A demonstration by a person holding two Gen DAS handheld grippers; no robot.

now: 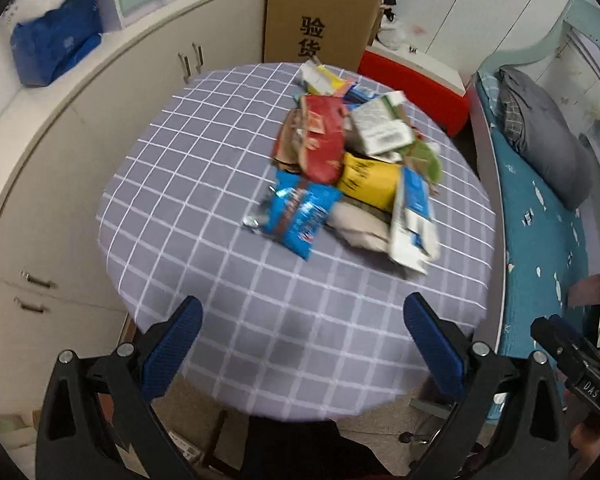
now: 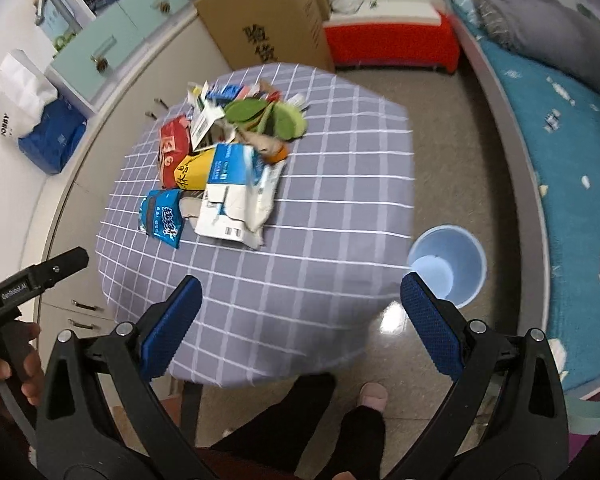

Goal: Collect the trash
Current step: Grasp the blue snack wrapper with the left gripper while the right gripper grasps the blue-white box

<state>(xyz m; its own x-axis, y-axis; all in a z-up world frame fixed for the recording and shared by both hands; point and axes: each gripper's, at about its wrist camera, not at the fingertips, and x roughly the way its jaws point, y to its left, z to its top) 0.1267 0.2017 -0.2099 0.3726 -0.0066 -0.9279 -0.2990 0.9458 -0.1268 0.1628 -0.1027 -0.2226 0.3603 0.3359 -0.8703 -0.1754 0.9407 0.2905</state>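
Both your grippers, left (image 1: 302, 334) and right (image 2: 300, 312), hung spread wide, empty. Trash pile (image 1: 352, 164) sat mid-table, far of both; bin (image 2: 448, 266) on floor right, nearer right gripper.

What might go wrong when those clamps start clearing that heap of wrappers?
The loosely stacked pile of crumpled snack wrappers and cartons may shift, so one grab could drag neighbours off the grey checked tablecloth. The pale blue plastic bin stands on the floor beside the table, so a drop could miss. Both hand-held grippers, left and right, are open and empty.
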